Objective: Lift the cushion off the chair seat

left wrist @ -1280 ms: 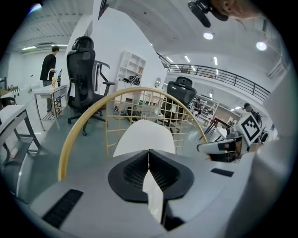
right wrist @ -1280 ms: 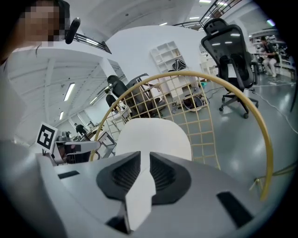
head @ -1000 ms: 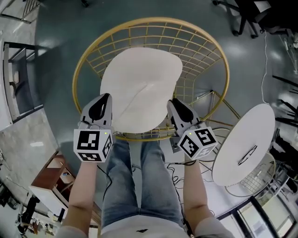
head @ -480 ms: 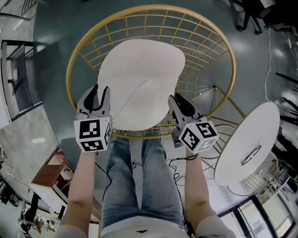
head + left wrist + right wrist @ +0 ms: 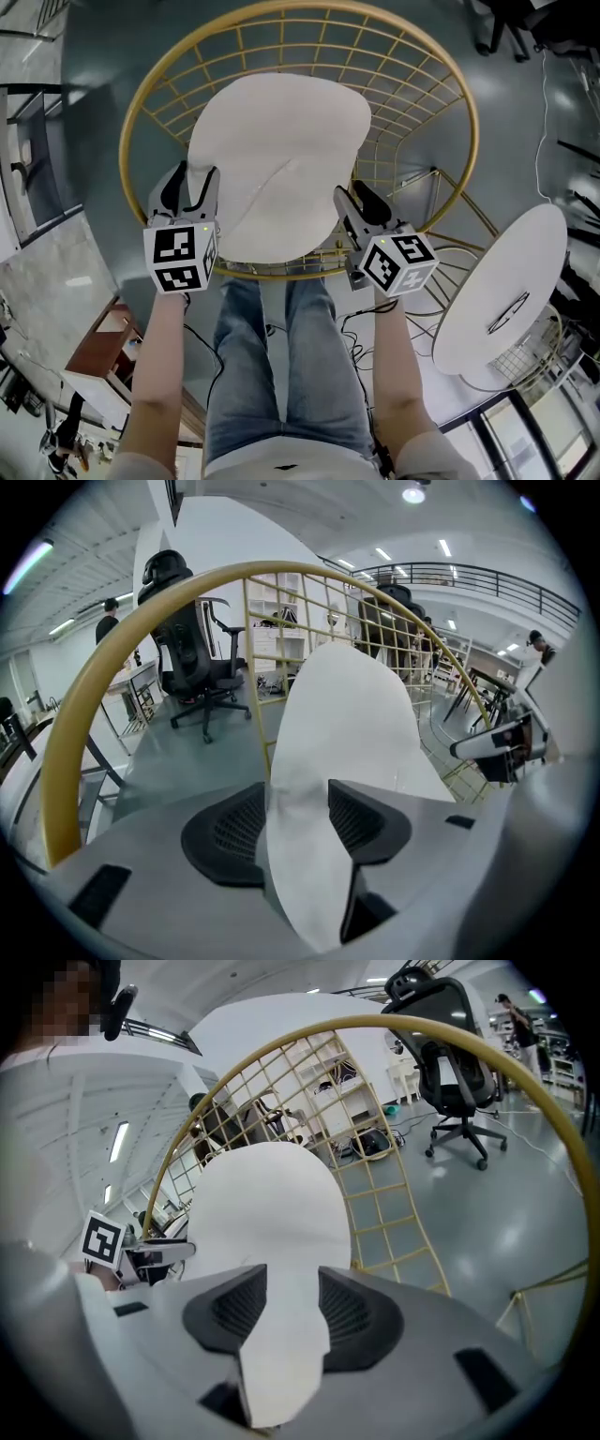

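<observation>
**Two claws at the cushion's near corners, both letting go**

The white cushion (image 5: 277,164) lies flat on the seat of the gold wire chair (image 5: 291,272). The left claw (image 5: 190,183) and right claw (image 5: 354,202) sit at opposite sides of its near edge, a spacing that would keep a floppy pad level when it is raised. Each gripper view shows the cushion's rim between that claw's pads, but both sets of jaws are opening, so I judge the grip released and the lift not yet under way. The chair's tall mesh back curves round behind, so the pad would likely have to come up and toward the person's legs (image 5: 281,356). A round white side table (image 5: 502,291) stands close on the right, and loose cables (image 5: 356,328) lie on the floor.
</observation>
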The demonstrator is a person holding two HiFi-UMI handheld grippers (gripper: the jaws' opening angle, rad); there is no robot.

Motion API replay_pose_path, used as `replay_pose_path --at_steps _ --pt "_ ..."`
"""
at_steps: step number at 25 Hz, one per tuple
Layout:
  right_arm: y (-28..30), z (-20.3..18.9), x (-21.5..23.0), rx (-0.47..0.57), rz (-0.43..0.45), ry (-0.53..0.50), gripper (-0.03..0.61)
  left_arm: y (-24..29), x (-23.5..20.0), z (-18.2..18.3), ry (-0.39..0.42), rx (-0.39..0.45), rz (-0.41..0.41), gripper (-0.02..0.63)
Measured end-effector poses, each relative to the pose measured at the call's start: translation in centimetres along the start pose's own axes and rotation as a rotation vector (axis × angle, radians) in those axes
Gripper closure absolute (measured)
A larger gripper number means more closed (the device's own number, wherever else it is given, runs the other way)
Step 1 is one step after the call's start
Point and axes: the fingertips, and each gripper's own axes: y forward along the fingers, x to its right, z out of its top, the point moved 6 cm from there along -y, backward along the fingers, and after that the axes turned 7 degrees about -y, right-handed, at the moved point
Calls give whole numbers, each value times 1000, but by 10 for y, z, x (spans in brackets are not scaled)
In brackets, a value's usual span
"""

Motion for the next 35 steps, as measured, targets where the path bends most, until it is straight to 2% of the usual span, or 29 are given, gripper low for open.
replay_pose_path --at_steps 6,15,28,35 --pt "12 -8 15 -28 -26 32 396 6 -2 -2 -46 -22 -19 404" --pt "32 -12 33 -67 -61 91 377 10 -1 -3 -56 -31 -20 403" --pt "56 -13 38 -109 -6 127 365 14 -2 -5 -76 -42 -15 405" --pt "59 -13 37 -116 -33 131 365 16 -1 -7 -81 -50 -15 405"
